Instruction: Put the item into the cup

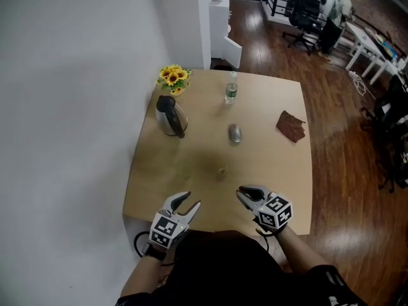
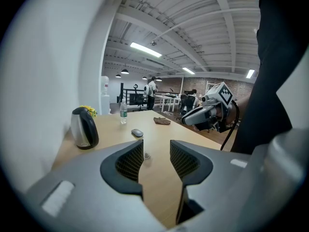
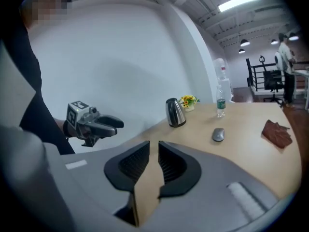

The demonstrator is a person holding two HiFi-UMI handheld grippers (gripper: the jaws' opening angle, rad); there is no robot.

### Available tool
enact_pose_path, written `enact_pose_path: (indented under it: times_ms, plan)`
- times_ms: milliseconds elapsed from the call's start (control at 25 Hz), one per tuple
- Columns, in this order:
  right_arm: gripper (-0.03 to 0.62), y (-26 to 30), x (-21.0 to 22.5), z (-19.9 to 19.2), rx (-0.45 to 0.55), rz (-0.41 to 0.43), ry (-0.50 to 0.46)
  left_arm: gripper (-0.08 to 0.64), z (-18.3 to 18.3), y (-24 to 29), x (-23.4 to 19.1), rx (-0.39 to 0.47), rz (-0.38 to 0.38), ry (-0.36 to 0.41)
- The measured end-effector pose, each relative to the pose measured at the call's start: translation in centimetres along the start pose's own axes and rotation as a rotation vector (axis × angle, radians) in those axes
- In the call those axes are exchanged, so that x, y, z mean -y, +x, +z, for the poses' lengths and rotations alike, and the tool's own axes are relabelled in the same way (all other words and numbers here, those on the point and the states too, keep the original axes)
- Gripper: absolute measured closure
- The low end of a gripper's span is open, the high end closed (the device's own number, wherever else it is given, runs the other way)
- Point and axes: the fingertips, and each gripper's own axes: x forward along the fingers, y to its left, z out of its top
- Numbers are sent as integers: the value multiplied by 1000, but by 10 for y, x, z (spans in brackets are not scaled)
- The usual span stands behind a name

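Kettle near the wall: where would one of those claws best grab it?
Take the kettle by its black handle, coming from the person's side. The handle sticks out that way and looks slim enough for jaws; the steel body looks wide and rounded, so probably slippery.

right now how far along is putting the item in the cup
Nothing looks done yet. The left gripper and right gripper hover open and empty over the near edge of the table. A small object lies untouched mid-table; I can't make out a cup. Picking it up and placing it are all left.
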Motion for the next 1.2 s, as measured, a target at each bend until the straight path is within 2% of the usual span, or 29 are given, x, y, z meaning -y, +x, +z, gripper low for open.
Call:
enact_pose_path:
  times_ms: [240, 600, 800, 1080, 1200]
  plan:
    - [499, 45, 29, -28, -197, -67, -211, 385, -15, 1, -20, -32, -1, -10]
    - [486, 125, 88, -72, -494, -105, -408, 382, -37, -3, -44, -72, 6, -41]
    - [486, 156, 114, -100, -618, -131, -460, 382, -52, -11, -50, -96, 23, -74]
    - [490, 175, 129, -114, -661, -159, -451, 382, -67, -23, -62, -107, 51, -116]
    - [582, 177, 129, -112, -659, -168, -423, 382, -68, -24, -67, -107, 61, -117]
